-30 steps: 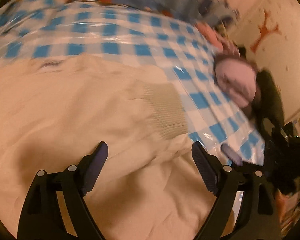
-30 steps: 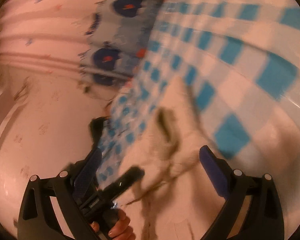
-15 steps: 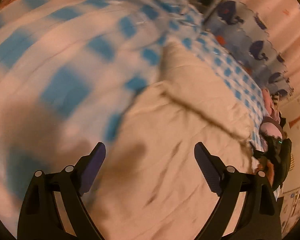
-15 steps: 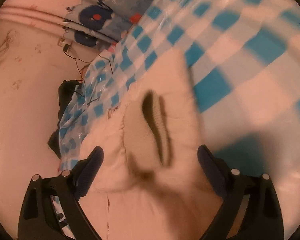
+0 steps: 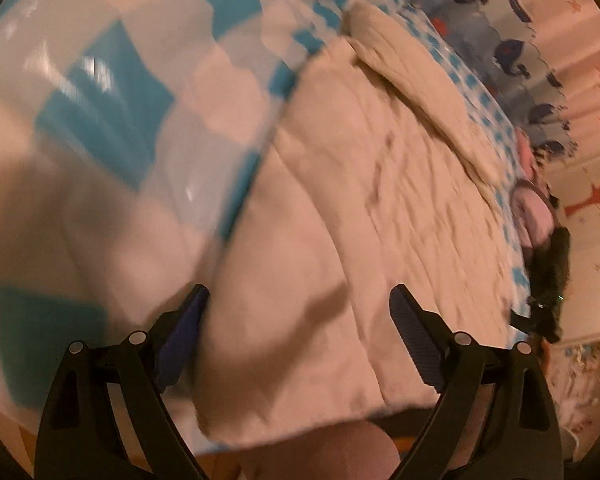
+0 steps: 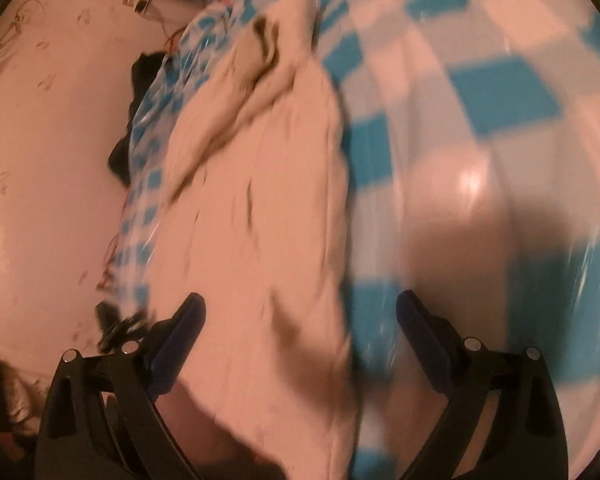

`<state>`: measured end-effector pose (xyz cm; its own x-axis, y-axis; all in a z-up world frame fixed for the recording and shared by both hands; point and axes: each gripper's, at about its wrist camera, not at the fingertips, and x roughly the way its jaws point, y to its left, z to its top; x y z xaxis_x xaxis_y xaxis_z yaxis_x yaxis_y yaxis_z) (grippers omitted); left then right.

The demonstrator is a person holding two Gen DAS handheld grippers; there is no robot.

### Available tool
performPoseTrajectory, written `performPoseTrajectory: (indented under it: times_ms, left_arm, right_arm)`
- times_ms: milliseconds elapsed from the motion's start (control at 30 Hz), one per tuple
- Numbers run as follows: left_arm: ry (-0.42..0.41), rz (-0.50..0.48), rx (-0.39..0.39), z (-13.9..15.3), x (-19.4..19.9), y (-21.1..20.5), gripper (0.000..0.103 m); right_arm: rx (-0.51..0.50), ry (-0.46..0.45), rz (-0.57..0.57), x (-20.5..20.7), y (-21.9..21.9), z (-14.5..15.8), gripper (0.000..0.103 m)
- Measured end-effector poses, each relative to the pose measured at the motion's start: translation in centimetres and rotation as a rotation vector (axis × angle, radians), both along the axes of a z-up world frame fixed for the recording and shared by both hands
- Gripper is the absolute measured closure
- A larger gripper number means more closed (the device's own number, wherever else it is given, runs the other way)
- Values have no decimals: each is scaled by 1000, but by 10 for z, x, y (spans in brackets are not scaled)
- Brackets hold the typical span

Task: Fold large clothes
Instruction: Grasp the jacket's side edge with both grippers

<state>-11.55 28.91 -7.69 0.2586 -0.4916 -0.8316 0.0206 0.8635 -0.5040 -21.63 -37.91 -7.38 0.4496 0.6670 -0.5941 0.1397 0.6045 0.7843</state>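
Observation:
A large cream garment [image 5: 380, 208] lies spread on a blue-and-white checked plastic sheet [image 5: 112, 92]. Its sleeve is folded along the far side in the left wrist view. My left gripper [image 5: 300, 320] is open and hovers over the garment's near hem corner. In the right wrist view the same garment [image 6: 268, 200] stretches away, its ribbed collar end at the top. My right gripper [image 6: 300, 320] is open and empty over the garment's edge where it meets the checked sheet [image 6: 480, 92]. Both views are motion-blurred.
A whale-print cloth [image 5: 512, 40] lies beyond the sheet's far side. A pink and dark bundle [image 5: 540, 220] sits at the sheet's right edge. A pale patterned floor [image 6: 52, 160] and a dark object [image 6: 140, 80] lie left of the sheet.
Both grippers have swung toward the near hem of the garment. The left view turned from the cuff and body to the hem corner; the right view moved down from the collar. Both stayed open.

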Motion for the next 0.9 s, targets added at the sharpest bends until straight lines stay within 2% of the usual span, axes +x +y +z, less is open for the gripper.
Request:
performPoseTrajectory:
  times_ms: [133, 267, 433, 567, 600, 633, 667, 700, 733, 800, 900]
  left_arm:
    - [32, -40, -49, -6, -17, -3, 15]
    - [86, -41, -151, -17, -25, -1, 15]
    - [104, -44, -189, -26, -32, -6, 15]
    - [99, 2, -214, -27, -32, -3, 15]
    - [95, 12, -204, -27, -33, -3, 20]
    - [96, 17, -178, -27, -34, -4, 36]
    - [104, 19, -163, -28, -35, -4, 46]
    - [127, 23, -162, -33, -36, -4, 68]
    - [142, 33, -168, -36, -37, -4, 80]
    - [133, 55, -157, -34, -40, -2, 84]
    - [111, 72, -147, -21, -43, -7, 89]
  right_arm:
    - [72, 15, 50, -18, 8, -1, 11]
    - [177, 45, 137, -35, 16, -3, 11]
    - [167, 118, 252, -55, 32, -14, 11]
    - [147, 113, 248, -63, 36, -16, 12]
    - [138, 102, 246, -64, 39, -15, 23]
    - [121, 90, 247, -64, 43, -13, 35]
    - [95, 82, 247, -64, 48, -11, 61]
    - [76, 83, 242, -64, 51, -11, 83]
    - [60, 76, 239, -65, 53, -10, 84]
    - [33, 35, 220, -65, 59, -2, 89]
    - [54, -46, 171, -67, 63, 17, 91]
